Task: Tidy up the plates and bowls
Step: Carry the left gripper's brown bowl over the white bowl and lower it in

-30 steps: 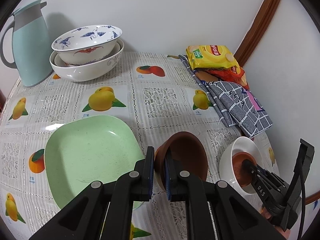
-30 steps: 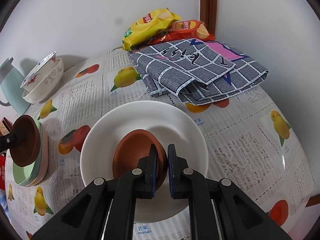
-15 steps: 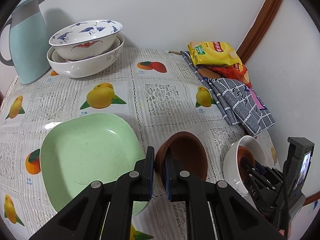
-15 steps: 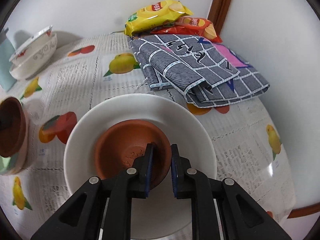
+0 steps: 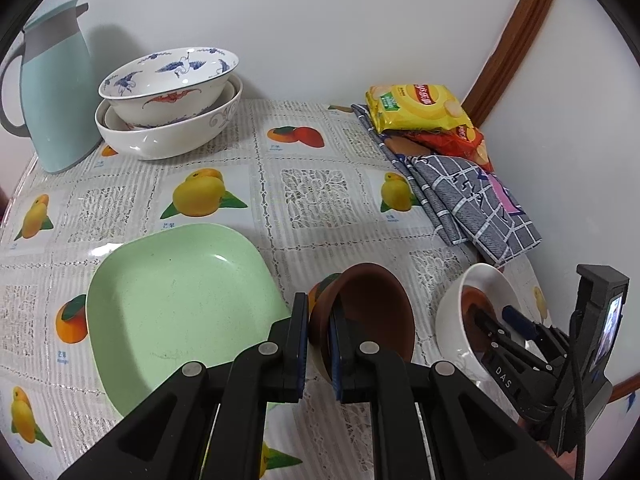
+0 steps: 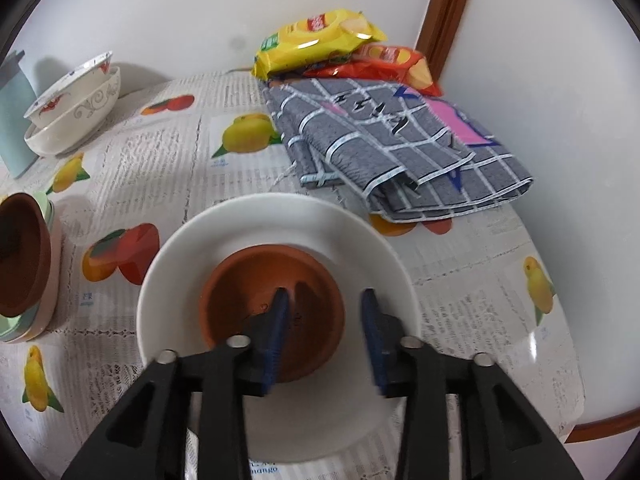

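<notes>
- Your left gripper (image 5: 319, 344), low centre of the left wrist view, has its jaws clamped on the rim of a brown bowl (image 5: 372, 312) (tilted, beside the green plate (image 5: 176, 304)).
- Your right gripper (image 6: 324, 336) has jaws opening, astride the rim of the terracotta bowl (image 6: 256, 288) sitting in the white plate (image 6: 360, 248) on the bench (image 6: 160, 152).

Black angular left gripper (image 5: 319, 344), right gripper (image 6: 325, 330), blue-padded fingers (image 6: 276, 328), silver screws, black cable
</notes>
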A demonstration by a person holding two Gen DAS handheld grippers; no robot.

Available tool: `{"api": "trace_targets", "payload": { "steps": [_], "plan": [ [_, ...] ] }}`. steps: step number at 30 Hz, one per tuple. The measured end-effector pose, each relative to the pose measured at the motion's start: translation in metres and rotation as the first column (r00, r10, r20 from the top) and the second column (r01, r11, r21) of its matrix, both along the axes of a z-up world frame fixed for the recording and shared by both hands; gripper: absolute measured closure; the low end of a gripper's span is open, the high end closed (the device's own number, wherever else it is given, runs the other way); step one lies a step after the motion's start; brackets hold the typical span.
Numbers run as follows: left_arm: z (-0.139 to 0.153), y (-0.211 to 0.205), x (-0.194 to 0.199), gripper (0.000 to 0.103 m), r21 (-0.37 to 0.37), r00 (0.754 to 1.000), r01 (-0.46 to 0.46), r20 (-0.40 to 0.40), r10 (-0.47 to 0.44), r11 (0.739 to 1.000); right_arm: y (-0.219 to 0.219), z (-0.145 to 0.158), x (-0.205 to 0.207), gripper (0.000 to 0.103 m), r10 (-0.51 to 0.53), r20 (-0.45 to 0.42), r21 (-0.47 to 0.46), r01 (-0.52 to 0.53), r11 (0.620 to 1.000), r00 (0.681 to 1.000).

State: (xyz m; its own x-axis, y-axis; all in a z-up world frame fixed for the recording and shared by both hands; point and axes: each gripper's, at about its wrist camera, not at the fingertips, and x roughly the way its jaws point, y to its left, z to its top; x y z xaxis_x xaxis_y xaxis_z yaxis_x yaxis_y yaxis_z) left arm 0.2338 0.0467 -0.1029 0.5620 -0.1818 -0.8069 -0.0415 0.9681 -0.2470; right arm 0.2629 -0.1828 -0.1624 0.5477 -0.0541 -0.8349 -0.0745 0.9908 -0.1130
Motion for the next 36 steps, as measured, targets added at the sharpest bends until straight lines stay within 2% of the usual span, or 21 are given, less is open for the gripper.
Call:
{"api": "trace_targets", "payload": {
  "steps": [9, 12, 15, 24, 36],
  "plan": [
    [0.017, -0.013, -0.018, 0.094, -0.004, 0.999, 0.026, 0.027, -0.025, 1.0, -0.019, 0.032, -0.025, 0.061, -0.013, 0.042, 0.105, 0.008, 0.994, 0.999],
    [0.022, -0.02, -0.024, 0.094, -0.005, 0.999, 0.034, 0.036, -0.034, 0.999, -0.035, 0.042, -0.036, 0.061, -0.039, 0.047, 0.162, 0.031, 0.986, 0.998],
    [0.027, -0.029, -0.029, 0.094, -0.005, 0.998, 0.042, 0.046, -0.042, 0.999, -0.049, 0.05, -0.047, 0.061, -0.072, 0.057, 0.179, 0.061, 0.982, 0.996],
    [0.032, -0.068, -0.038, 0.094, 0.012, 0.995, 0.086, 0.057, -0.087, 0.996, -0.089, 0.066, -0.078, 0.059, -0.129, 0.09, 0.217, 0.107, 0.97, 0.988],
    [0.023, -0.108, -0.027, 0.094, 0.032, 0.993, 0.105, 0.042, -0.106, 0.994, -0.121, 0.062, -0.096, 0.058, -0.151, 0.109, 0.208, 0.126, 0.97, 0.983]
  ]
}}
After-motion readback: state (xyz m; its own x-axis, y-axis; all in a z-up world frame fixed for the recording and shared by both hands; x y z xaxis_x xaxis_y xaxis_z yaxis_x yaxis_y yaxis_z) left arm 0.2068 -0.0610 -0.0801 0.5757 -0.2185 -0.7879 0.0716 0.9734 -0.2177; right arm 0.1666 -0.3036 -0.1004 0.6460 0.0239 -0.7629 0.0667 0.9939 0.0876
